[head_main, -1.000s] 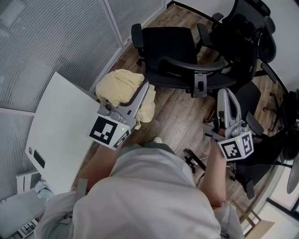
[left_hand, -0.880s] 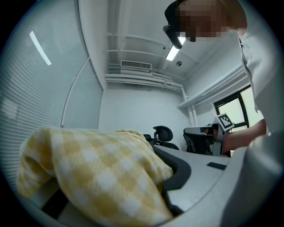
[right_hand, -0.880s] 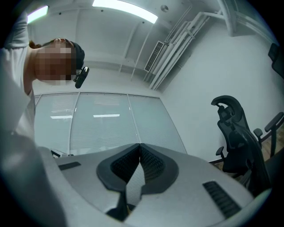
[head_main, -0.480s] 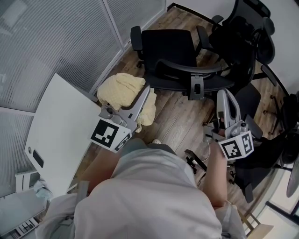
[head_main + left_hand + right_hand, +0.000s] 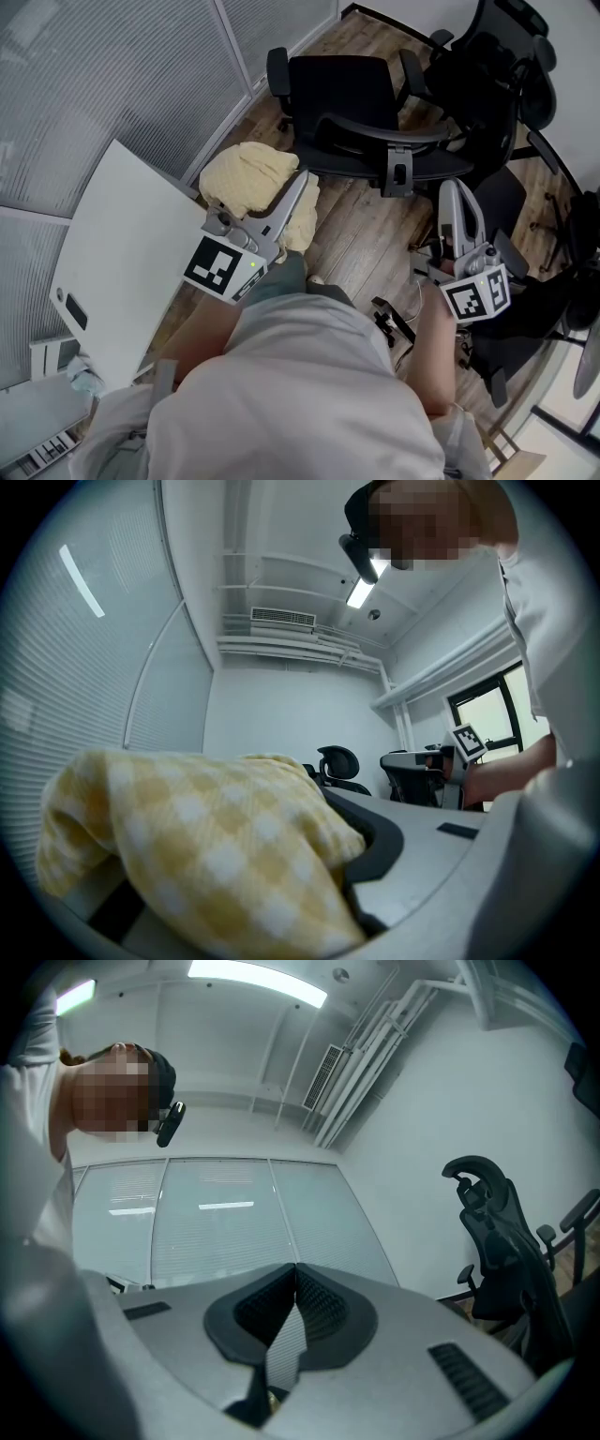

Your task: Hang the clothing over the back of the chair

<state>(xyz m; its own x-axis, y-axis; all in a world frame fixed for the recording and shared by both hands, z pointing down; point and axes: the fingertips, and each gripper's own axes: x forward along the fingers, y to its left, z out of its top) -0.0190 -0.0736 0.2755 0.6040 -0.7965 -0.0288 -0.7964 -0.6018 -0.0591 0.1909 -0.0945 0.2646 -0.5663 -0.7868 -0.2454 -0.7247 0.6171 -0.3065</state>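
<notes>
A person stood holding a gripper in each hand. The left gripper (image 5: 302, 180) had its jaws closed on a yellow checked cloth (image 5: 248, 172). The cloth filled the gap between the jaws, so they could not close all the way.

The cloth was all bunched up in a soft lump. It had no neat long side that I could pick out. Most of the lump spread away from the gripper's tip, out toward the window blinds (image 5: 112, 84). One bit hung down under the gripper, toward the wooden floor (image 5: 366, 234).

The cloth was up in the air, not on the chair (image 5: 337, 89). It was just beside the chair, on its left in the head view, near the corner of the white table (image 5: 112, 253). The chair's curved back (image 5: 375, 136) was on the side nearest the person.

The right gripper (image 5: 450, 190) had its jaws pressed together with nothing in them. It was held off to the right, near more black chairs (image 5: 487, 66).
</notes>
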